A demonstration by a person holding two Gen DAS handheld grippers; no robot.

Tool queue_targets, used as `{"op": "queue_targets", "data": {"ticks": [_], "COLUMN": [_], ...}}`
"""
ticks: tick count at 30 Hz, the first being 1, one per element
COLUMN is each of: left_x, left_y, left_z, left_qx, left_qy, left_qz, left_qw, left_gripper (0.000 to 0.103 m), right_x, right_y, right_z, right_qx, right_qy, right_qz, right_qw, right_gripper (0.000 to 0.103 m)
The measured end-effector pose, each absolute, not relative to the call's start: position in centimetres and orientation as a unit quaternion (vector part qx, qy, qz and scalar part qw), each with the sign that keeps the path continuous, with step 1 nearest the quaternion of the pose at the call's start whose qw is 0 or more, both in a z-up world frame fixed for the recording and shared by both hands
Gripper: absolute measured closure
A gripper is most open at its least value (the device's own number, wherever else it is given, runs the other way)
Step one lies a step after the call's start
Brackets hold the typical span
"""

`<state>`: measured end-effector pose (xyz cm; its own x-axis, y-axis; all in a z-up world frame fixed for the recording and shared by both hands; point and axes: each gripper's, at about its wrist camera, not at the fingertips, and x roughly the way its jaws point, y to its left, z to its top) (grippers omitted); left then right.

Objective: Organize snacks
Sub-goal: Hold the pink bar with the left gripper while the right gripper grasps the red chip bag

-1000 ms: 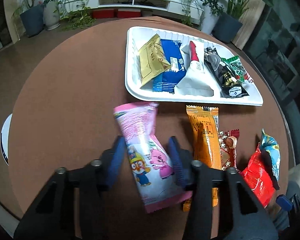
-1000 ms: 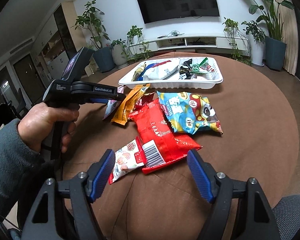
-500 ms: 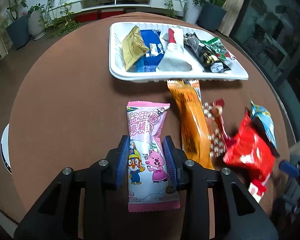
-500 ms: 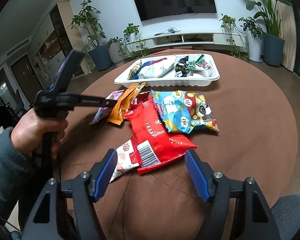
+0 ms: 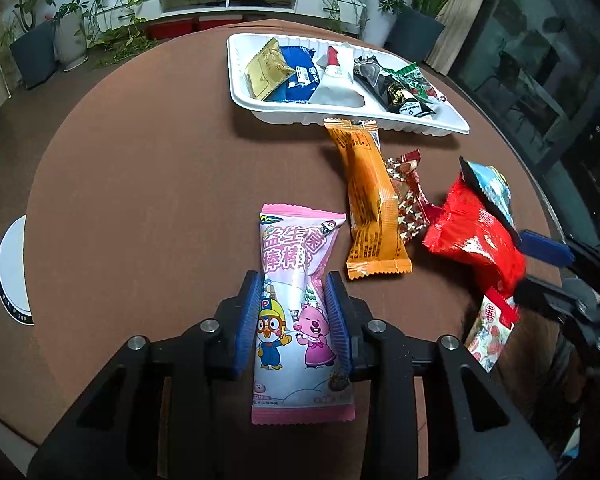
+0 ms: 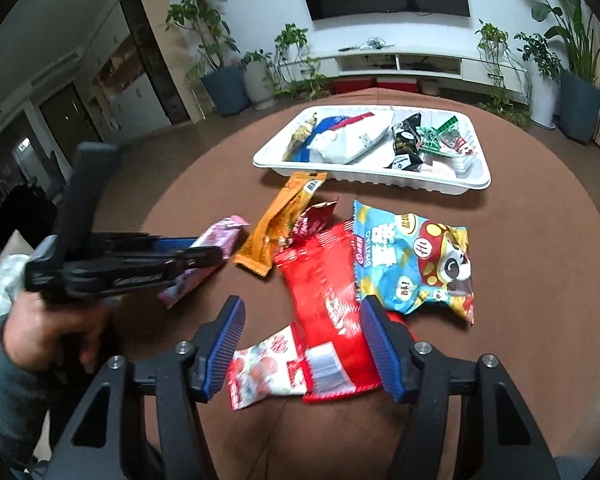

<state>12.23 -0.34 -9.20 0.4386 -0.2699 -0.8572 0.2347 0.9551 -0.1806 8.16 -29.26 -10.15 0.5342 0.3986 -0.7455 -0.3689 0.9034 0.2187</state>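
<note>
The left gripper [image 5: 296, 316] squeezes the pink snack bag [image 5: 300, 304] at the bottom middle, its long side pointing up the frame toward the white tray [image 5: 384, 122], while the right gripper [image 6: 304, 344] hangs open.

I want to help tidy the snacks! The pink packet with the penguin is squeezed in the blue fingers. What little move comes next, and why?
Probably lift the pink packet a little off the table. The left gripper is shut on its pinched middle, so it looks held. The white tray lies ahead, with the orange packet nearby, so going up first should clear it.
</note>
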Motion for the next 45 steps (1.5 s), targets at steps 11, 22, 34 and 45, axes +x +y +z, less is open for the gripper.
{"op": "queue_targets", "data": {"ticks": [11, 22, 34, 45], "left_x": [11.8, 11.8, 11.8, 11.7], "left_y": [-0.4, -0.6, -0.7, -1.0], "left_z": [-9.2, -9.2, -9.2, -9.2], "left_qx": [-0.016, -0.010, -0.003, 0.015], "left_qy": [0.507, 0.508, 0.508, 0.507], "left_qz": [-0.154, -0.154, -0.156, -0.158], "left_qw": [0.848, 0.847, 0.847, 0.847], "left_gripper": [0.072, 0.072, 0.072, 0.072], "right_x": [10.2, 11.6, 13.1, 13.2], "right_y": [-30.0, -28.5, -26.9, -27.3], "right_z": [-12.4, -12.0, -13.4, -13.1], "right_qx": [-0.032, -0.033, -0.082, -0.093], "right_qy": [0.492, 0.498, 0.513, 0.514], "right_qz": [0.193, 0.227, 0.236, 0.240], "right_qw": [0.848, 0.836, 0.821, 0.818], "right_gripper": [0.039, 0.029, 0.028, 0.060]}}
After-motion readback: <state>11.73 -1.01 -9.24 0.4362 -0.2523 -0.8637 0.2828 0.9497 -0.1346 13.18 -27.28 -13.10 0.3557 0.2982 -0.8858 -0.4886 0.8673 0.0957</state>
